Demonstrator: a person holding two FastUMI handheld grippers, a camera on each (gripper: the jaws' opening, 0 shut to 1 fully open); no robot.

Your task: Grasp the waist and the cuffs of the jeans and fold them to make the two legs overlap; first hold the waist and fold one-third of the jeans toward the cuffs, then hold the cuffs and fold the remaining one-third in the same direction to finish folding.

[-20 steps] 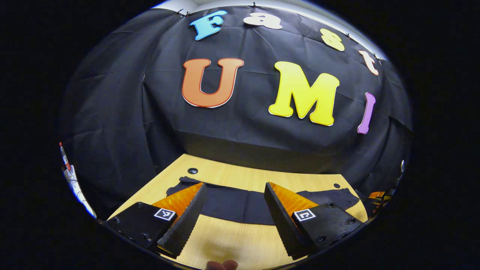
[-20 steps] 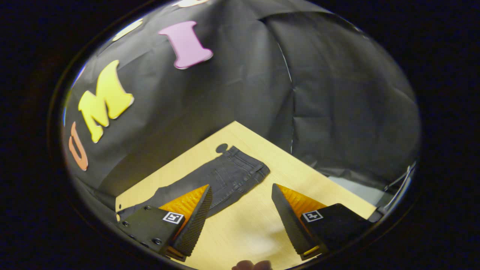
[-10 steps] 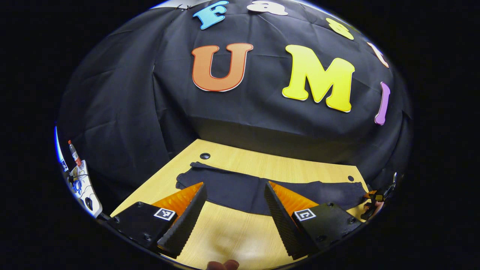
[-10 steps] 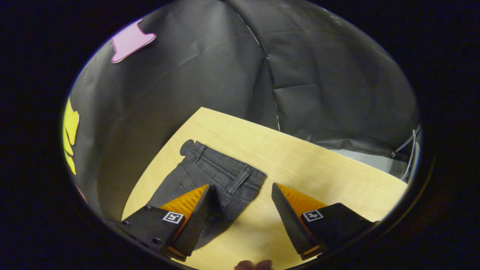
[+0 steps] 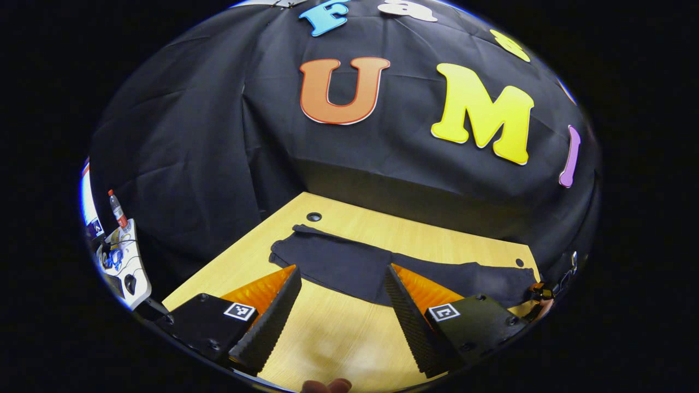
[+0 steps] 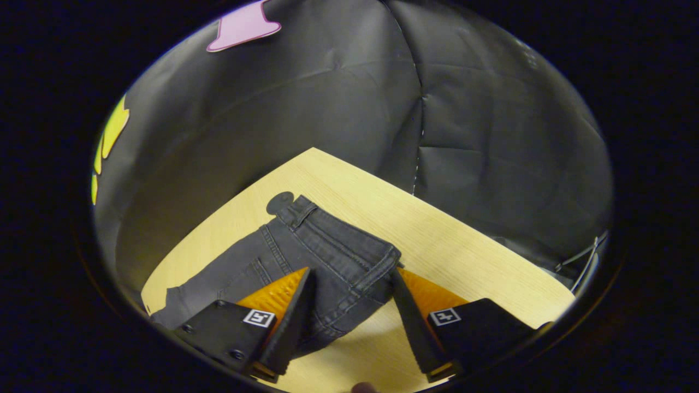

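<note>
The jeans (image 5: 377,270) lay flat across the far half of the wooden worktop (image 5: 338,333), cuffs toward its left end by a round hole (image 5: 314,216), with a bare strip of wood between them and the booth's wall. In the right gripper view the waist (image 6: 349,245) lay short of the worktop's right edge, with open wood beyond it.

The left claw (image 5: 341,305) hung above bare wood on the near side of the legs, its fingers spread wide and holding nothing. The right claw (image 6: 349,314) was tilted down over the waist end, fingers (image 6: 289,322) equally wide apart, the cloth showing between them; whether they touched it could not be told.

Since half a second before, the right claw had closed in on the waistband, and the left view had swung slightly.
</note>
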